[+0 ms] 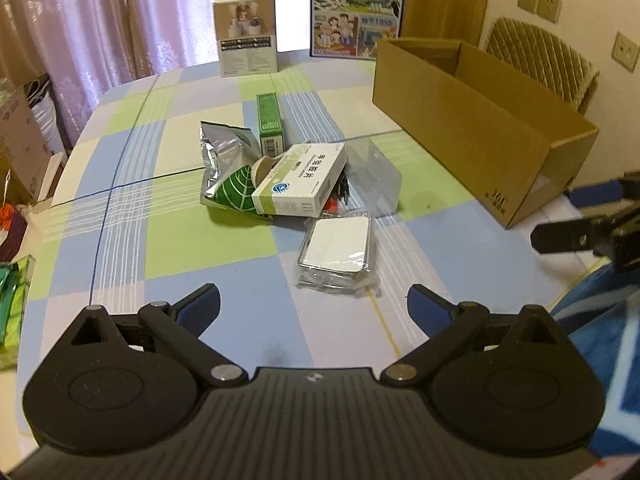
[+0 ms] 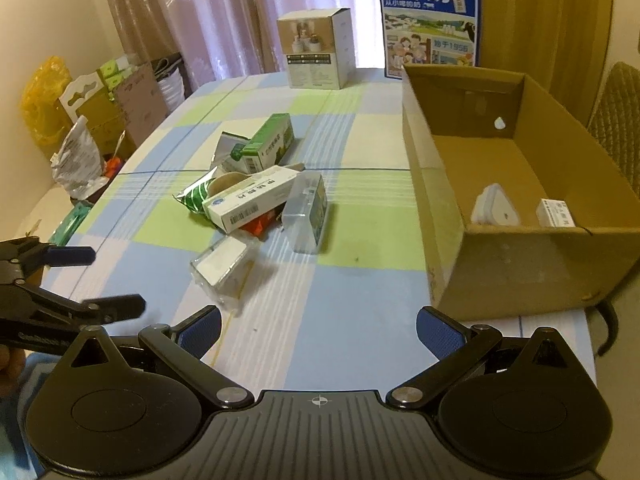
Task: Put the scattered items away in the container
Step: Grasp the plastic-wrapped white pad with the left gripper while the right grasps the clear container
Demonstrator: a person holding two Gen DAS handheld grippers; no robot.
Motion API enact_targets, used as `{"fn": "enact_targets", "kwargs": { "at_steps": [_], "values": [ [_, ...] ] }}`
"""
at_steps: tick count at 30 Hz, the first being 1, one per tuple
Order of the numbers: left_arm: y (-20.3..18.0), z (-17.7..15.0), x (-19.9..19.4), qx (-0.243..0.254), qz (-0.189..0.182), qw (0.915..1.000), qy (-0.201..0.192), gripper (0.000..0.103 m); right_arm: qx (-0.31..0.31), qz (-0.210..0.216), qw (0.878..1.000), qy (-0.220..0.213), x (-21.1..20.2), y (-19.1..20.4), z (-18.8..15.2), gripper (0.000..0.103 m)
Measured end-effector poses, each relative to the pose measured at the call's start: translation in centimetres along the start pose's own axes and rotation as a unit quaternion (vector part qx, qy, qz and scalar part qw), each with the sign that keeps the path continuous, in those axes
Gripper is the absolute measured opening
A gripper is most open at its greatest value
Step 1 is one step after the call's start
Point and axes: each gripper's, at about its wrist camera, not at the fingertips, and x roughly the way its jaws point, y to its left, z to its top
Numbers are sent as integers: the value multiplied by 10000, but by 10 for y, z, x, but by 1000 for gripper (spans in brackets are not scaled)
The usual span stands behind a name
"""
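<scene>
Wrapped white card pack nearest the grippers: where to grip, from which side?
Take the wrapped card pack across its two long edges, coming from above and the near side with the left gripper, which is open and roughly lined up with it. It lies flat, apart from the pile, long sides clear. The loose clear wrap looks slippery, so probably clamp the stack itself, not the film.

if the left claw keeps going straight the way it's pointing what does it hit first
Most likely the plastic-wrapped white card pack, the nearest item ahead of the open left claw and slightly right of its centre line. Beyond it lies the white medicine box. Height above the table is unclear.
</scene>
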Motion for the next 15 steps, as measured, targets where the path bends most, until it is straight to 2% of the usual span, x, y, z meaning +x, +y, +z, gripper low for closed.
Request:
{"fn": "enact_targets", "kwargs": {
  "at_steps": [15],
  "values": [
    [-2, 22, 67, 849, -560, 9942, 357, 98, 67, 110, 9996, 242, 54, -3, 34, 101]
  ]
}}
